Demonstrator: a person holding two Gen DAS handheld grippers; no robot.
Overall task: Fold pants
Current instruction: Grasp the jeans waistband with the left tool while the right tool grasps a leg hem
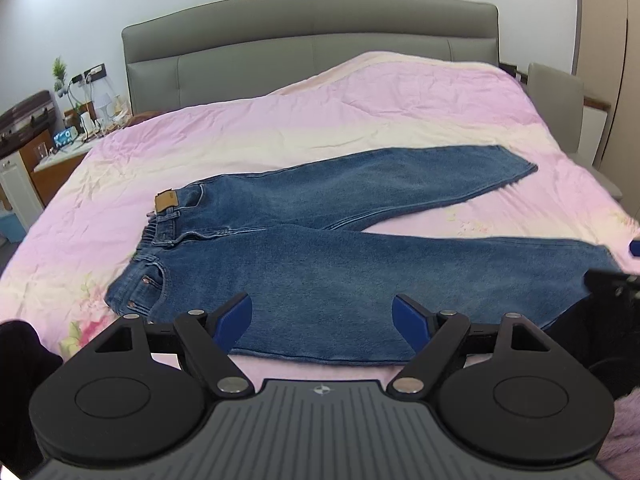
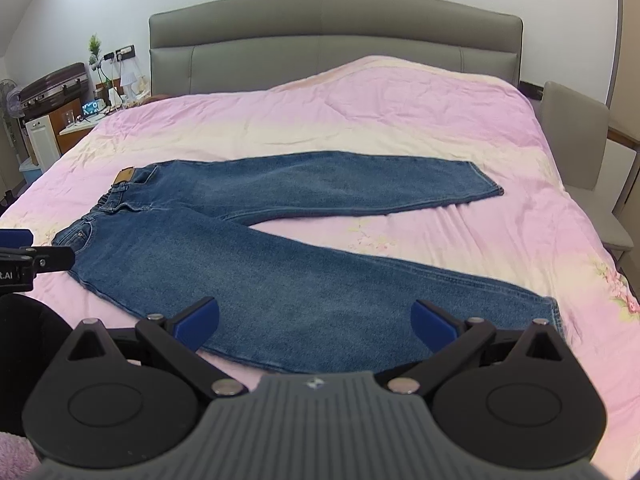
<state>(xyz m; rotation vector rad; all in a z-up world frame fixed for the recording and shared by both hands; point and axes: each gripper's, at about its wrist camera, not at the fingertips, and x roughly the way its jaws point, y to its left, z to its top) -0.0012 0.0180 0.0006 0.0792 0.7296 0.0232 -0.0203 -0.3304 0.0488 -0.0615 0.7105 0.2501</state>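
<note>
Blue jeans (image 1: 320, 256) lie flat on the pink bedspread (image 1: 360, 112), waistband at the left, both legs spread apart toward the right. They also show in the right wrist view (image 2: 280, 264). My left gripper (image 1: 322, 320) is open and empty, hovering above the near leg close to its front edge. My right gripper (image 2: 316, 322) is open and empty, above the near leg toward its hem. The right gripper's tip shows at the right edge of the left wrist view (image 1: 616, 276); the left gripper's tip shows at the left edge of the right wrist view (image 2: 24, 256).
A grey padded headboard (image 1: 312, 52) stands at the back. A cluttered nightstand (image 1: 76, 128) and a suitcase (image 1: 28, 114) are at the far left. A grey chair (image 2: 580, 140) stands by the bed's right side.
</note>
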